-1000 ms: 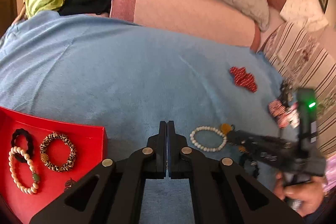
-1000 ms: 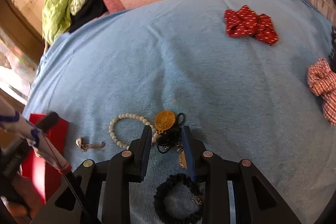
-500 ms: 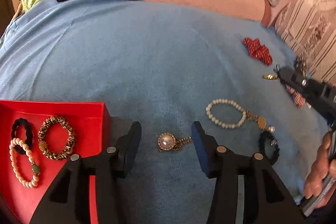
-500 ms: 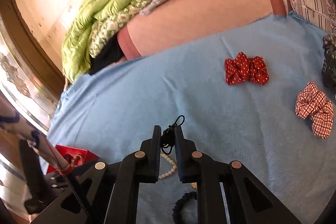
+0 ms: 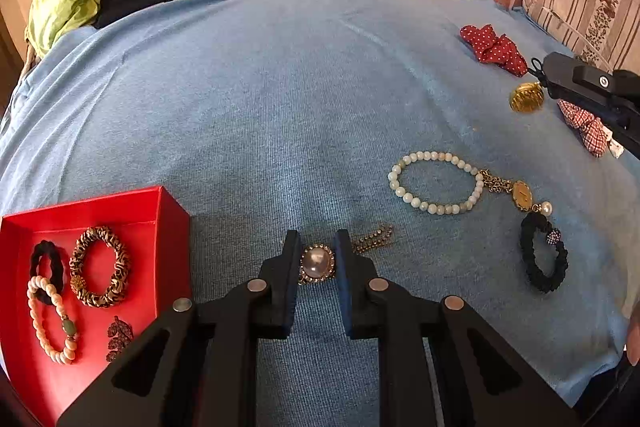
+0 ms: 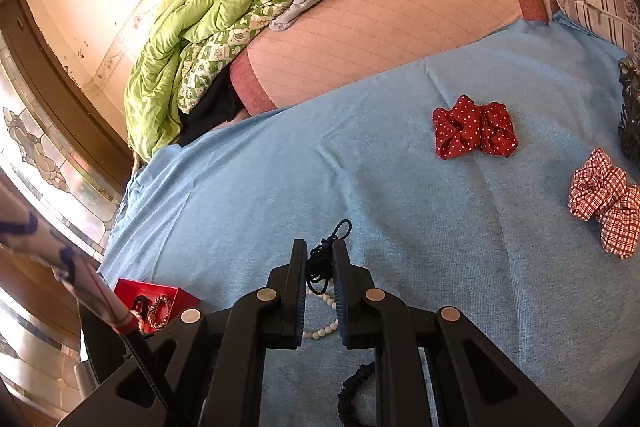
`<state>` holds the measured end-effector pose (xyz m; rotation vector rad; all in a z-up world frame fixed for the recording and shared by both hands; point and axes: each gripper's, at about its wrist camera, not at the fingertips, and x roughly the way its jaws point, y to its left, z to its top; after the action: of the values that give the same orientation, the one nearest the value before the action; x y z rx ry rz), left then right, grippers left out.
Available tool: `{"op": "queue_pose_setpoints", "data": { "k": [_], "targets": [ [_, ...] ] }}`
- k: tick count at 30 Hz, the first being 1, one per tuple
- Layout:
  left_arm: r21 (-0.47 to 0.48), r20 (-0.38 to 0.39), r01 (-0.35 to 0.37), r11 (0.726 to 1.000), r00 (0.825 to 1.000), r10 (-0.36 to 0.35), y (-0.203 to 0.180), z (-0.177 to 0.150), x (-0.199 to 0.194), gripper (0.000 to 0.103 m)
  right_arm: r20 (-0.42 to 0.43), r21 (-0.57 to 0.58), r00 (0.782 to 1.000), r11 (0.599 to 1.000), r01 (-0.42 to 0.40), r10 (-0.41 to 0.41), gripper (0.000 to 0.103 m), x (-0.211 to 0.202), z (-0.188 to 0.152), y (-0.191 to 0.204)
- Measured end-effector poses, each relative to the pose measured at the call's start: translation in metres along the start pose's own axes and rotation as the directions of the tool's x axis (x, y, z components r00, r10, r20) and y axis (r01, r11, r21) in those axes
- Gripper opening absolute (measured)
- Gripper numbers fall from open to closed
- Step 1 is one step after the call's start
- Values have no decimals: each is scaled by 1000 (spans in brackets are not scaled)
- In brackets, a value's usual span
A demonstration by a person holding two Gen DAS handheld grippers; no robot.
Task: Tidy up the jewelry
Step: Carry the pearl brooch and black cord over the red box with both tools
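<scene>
Closing the black left gripper (image 5: 316,255) around a round pearl brooch with a gold rim (image 5: 317,262) on the soft blue blanket (image 5: 280,115); pads right beside the brooch, maybe touching, hard to tell. Short gold chain (image 5: 374,237) trailing off to its right. Sitting at the left, an open red box (image 5: 168,211) with a black hair band (image 5: 46,263), a brown-and-gold patterned bracelet (image 5: 100,267) and a pink bead bracelet (image 5: 50,323). Lying at the right, a white bead bracelet (image 5: 436,183) and a black beaded band (image 5: 544,259). Hanging from the right gripper's tip, a gold round pendant (image 5: 526,97).

Looking from the right wrist: right gripper (image 6: 320,259) pinched nearly closed on a black knotted cord (image 6: 320,259), up above the blanket. Resting farther off, a red dotted scrunchie (image 6: 474,127) and a red checked scrunchie (image 6: 604,199).
</scene>
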<state>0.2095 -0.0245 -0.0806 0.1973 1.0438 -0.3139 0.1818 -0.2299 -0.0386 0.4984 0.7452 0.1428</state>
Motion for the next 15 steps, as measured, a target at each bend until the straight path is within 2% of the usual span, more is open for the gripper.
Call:
{"op": "queue_pose_setpoints", "data": {
  "k": [5, 9, 12, 15],
  "targets": [
    [-52, 77, 87, 995, 994, -83, 11, 6, -18, 14, 16, -4, 1000, 1000, -10, 10, 13, -3, -1, 1],
    [-91, 167, 176, 980, 973, -159, 22, 11, -41, 14, 24, -8, 1000, 1000, -17, 17, 13, -6, -1, 2],
    [-99, 215, 211, 973, 959, -186, 27, 13, -56, 14, 27, -15, 999, 1000, -24, 24, 13, -7, -2, 4],
    [-108, 221, 213, 971, 957, -186, 30, 15, -57, 14, 29, -17, 999, 999, -28, 29, 13, -8, -2, 6]
  ]
}}
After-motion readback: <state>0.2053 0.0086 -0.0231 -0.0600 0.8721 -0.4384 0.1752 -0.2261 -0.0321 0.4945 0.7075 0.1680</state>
